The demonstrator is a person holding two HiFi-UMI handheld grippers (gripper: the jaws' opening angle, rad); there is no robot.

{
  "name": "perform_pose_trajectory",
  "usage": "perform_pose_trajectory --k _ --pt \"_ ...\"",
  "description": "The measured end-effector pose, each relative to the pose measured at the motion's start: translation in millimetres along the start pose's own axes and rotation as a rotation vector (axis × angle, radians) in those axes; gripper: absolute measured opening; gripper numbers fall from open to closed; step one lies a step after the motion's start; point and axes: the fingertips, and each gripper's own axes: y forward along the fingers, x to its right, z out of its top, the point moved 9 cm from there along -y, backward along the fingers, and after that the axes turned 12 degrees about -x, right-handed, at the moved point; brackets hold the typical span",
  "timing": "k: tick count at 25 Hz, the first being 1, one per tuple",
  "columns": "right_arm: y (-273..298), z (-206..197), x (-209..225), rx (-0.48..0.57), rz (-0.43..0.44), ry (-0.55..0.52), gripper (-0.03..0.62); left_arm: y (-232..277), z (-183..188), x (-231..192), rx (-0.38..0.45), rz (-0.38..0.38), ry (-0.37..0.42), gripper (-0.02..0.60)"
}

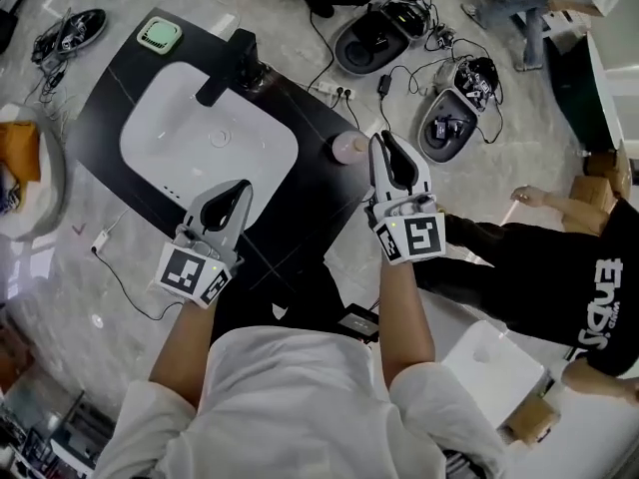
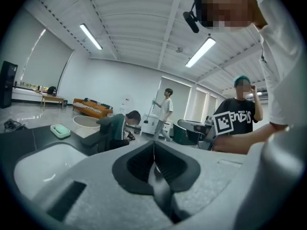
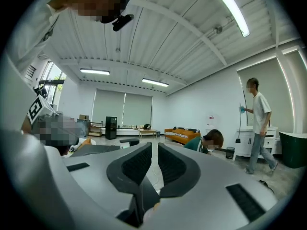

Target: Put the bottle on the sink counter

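A pale pink bottle [image 1: 348,148] stands on the right corner of the black sink counter [image 1: 118,90], seen from above. My right gripper [image 1: 383,140] is just to the right of it, jaws a narrow gap apart, and the bottle is not between them. In the right gripper view the right gripper [image 3: 154,145] points up into the room with nothing between its pads. My left gripper [image 1: 243,186] hangs over the counter's near edge beside the white basin [image 1: 210,143]. The left gripper [image 2: 153,145] has its pads pressed together on nothing.
A black faucet [image 1: 225,73] and a green soap dish [image 1: 159,35] sit at the counter's far side. Open cases and cables [image 1: 451,126] lie on the floor beyond. A person in black [image 1: 559,287] sits to the right, with a white stool [image 1: 494,367] near me.
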Motion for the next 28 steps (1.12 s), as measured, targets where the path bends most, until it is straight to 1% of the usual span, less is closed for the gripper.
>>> perform_pose_trajectory --k 4,7,10,15,18,22,25,28 --pt "-23.7 48.8 -19.6 0.051 -0.007 0.003 0.026 -16.7 47.6 -5.2 0.063 -0.048 0.067 0.015" --pt "-47.1 84.7 -41.1 0.078 0.010 0.025 0.019 -37.2 78.5 -8.1 0.099 -0.093 0.100 0.015" --pt "-75.0 112.4 -69.4 0.088 0.020 0.022 0.015 -64.3 98.2 -6.9 0.118 -0.150 0.116 0.015" --pt "-114.3 141.9 -125.3 0.099 -0.008 -0.014 0.015 -107.3 116.7 -18.3 0.126 -0.252 0.180 0.015" --pt "-134.3 144.3 -152.8 0.093 0.006 -0.035 0.015 -128.9 119.1 -23.7 0.140 -0.271 0.200 0.015" --pt "-154.1 133.0 -176.3 0.070 0.044 -0.050 0.015 -148.6 118.2 -24.0 0.154 -0.292 0.203 0.015" --pt "-171.8 119.4 -187.5 0.060 0.041 -0.036 0.015 -159.0 112.0 -13.1 0.140 -0.318 0.198 0.015" --pt "-189.8 102.7 -193.4 0.053 0.026 -0.017 0.015 -169.1 102.2 3.6 0.112 -0.321 0.223 0.015"
